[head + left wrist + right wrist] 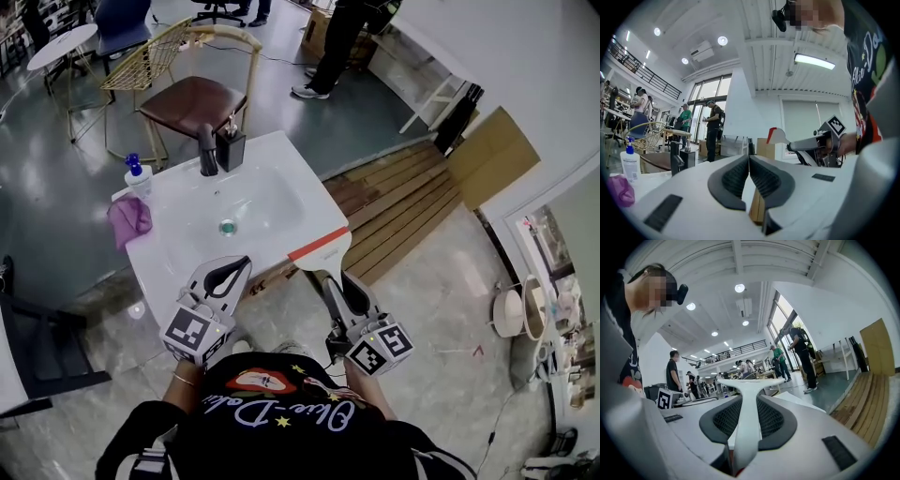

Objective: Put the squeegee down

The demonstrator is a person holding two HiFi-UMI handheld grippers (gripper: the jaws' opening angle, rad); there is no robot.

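One white sink (178, 272) lies ahead, and the squeegee (323, 255) is over its near right corner, its handle clamped in the right gripper (337, 279) and its blade at the far end. The left gripper (240, 265), jaws together on nothing, hovers over the near rim to the left. The set-down looks to be in hand: next the squeegee should be lowered flat onto the sink top, then the jaws parted.

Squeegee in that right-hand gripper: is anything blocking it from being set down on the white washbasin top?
Nothing visible. The right gripper holds the squeegee at the front right corner of the washbasin top, which is bare; the purple cloth and pump bottle sit at its left edge.
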